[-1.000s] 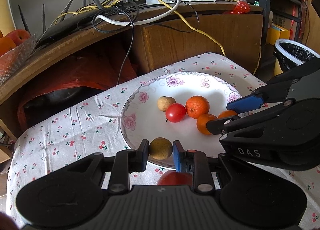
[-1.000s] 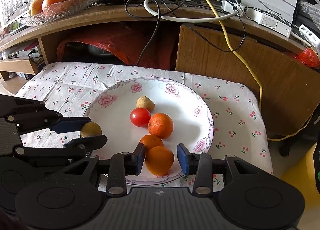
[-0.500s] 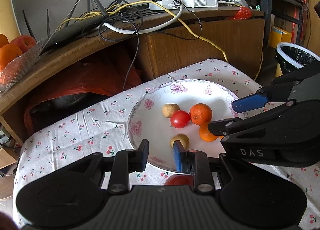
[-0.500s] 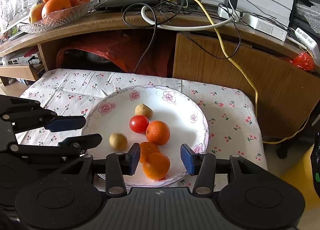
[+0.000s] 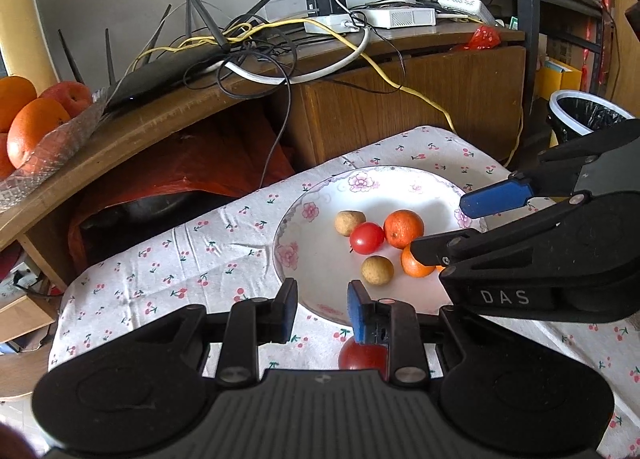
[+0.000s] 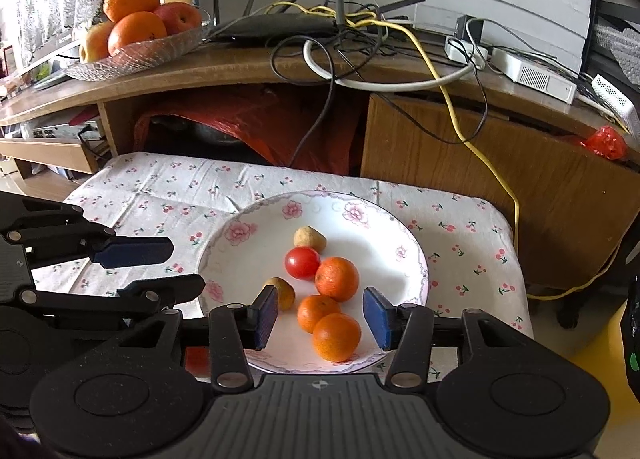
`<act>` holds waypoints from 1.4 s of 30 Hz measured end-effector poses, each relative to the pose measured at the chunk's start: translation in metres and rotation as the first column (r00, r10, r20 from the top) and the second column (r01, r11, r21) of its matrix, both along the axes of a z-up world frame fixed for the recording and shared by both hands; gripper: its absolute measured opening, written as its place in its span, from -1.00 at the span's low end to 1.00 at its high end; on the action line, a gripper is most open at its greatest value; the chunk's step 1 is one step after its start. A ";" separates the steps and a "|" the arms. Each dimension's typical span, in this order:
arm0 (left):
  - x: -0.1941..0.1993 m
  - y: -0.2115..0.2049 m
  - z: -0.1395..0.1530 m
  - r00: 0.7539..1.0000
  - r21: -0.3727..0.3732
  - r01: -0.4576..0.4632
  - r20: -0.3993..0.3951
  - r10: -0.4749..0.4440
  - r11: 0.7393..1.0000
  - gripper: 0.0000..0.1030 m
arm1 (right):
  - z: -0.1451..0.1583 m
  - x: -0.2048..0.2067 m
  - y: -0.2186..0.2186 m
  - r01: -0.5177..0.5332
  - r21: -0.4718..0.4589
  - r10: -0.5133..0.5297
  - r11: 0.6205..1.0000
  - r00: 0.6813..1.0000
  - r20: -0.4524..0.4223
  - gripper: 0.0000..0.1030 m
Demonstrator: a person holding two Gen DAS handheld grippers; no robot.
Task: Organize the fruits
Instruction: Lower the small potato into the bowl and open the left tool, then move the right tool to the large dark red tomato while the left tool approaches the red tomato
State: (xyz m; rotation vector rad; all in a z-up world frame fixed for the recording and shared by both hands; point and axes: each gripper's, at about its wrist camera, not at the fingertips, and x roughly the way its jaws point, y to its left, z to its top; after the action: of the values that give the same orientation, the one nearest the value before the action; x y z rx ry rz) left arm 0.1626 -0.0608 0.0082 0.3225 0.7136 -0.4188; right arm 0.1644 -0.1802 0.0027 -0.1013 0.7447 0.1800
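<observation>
**Fruit gathered on floral plate**

6 fruits, 3 oranges (image 6: 335,336), a tomato (image 6: 302,262) and 2 brown fruits (image 6: 309,238), cluster mid-plate (image 6: 416,259). Another red fruit (image 5: 362,357) waits off its near rim. Left gripper (image 5: 322,311) and right gripper (image 6: 320,317) hover open and empty, apparently between picks.

The left gripper (image 5: 322,311) is level, its two blue-padded fingers (image 5: 289,309) parted with nothing between them, both pointing forward from the black body that fills the bottom of its own wrist view. The right gripper (image 6: 322,317) is likewise level and spread wider, its fingers (image 6: 265,315) gripping nothing. Each shows in the other's view: the right gripper (image 5: 464,223) reaches in from the right edge with one finger above the other, and the left gripper (image 6: 176,267) reaches in from the left edge in the same stacked pose, so the two sit close side by side.
</observation>
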 end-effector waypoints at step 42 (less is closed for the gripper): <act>-0.037 0.052 -0.037 0.984 -0.004 0.100 -0.145 -0.100 0.995 -0.28 | -0.047 -0.009 0.048 -0.137 0.087 0.149 0.987 0.979 -0.141 -0.14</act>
State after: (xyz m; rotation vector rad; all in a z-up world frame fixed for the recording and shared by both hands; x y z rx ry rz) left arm 0.1257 -0.0088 -0.0293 0.3344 0.8422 -0.5403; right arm 0.1557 -0.1318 -0.0447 -0.0690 0.8774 0.3563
